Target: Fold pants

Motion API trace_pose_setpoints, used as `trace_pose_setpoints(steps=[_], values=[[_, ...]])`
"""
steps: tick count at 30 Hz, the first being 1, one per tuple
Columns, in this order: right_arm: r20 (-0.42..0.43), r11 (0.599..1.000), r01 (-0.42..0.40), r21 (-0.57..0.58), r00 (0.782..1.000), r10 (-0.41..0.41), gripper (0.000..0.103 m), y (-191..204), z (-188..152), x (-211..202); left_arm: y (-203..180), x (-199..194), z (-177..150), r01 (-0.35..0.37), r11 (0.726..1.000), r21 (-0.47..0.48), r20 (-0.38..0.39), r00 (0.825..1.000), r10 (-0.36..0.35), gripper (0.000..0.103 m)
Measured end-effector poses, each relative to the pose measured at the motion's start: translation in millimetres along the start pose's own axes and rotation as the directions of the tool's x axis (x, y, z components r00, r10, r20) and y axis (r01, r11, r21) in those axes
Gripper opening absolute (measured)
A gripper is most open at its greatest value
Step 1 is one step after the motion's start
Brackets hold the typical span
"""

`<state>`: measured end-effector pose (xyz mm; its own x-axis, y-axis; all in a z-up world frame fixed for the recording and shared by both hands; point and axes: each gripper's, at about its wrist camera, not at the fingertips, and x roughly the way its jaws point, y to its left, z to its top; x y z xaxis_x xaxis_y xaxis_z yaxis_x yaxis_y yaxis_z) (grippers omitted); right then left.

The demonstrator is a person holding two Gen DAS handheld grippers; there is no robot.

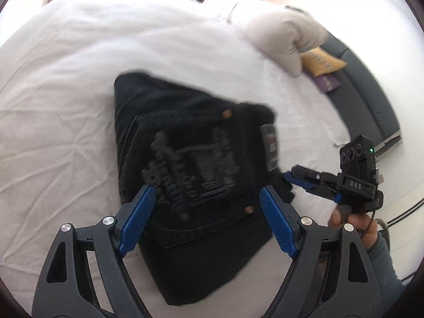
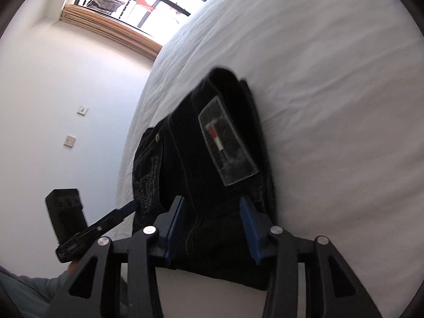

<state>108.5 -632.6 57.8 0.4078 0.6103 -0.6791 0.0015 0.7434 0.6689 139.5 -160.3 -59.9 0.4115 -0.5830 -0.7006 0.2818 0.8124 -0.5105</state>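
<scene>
Below left hand-held gripper (image 1: 206,206), folded black pants (image 1: 190,175), jaws spread

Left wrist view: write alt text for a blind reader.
Folded black pants, back pocket up, lie on a white bed. The open left tongs hover above them, while the right tongs meet their waistband edge. A beige pillow lies beyond.
</scene>
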Motion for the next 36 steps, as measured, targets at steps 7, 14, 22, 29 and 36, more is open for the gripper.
trace_pose_setpoints(steps=[7,14,22,29,36], values=[[0.008,0.975,-0.164,-0.149,0.986,0.167,0.068,65,57,19,4,-1,-6,-0.031,0.999,0.033,-0.007,0.999,0.031,0.081],[-0.062,1.000,-0.018,-0.016,0.998,0.017,0.058,24,85,89,12,13,9,0.005,1.000,0.014,-0.014,1.000,-0.005,0.081],[0.028,0.970,-0.243,0.010,0.970,0.243,0.079,30,27,7,29,53,62,-0.028,0.997,0.066,-0.048,0.998,0.031,0.081],[0.040,0.983,-0.141,0.116,0.990,0.137,0.068,-14,-14,-16,35,52,65,-0.062,0.995,0.081,-0.029,0.997,0.065,0.081],[0.052,0.997,-0.062,0.046,0.997,0.060,0.083,-18,23,-39,62,-2,29,-0.083,0.993,-0.081,0.009,0.996,0.084,0.081]])
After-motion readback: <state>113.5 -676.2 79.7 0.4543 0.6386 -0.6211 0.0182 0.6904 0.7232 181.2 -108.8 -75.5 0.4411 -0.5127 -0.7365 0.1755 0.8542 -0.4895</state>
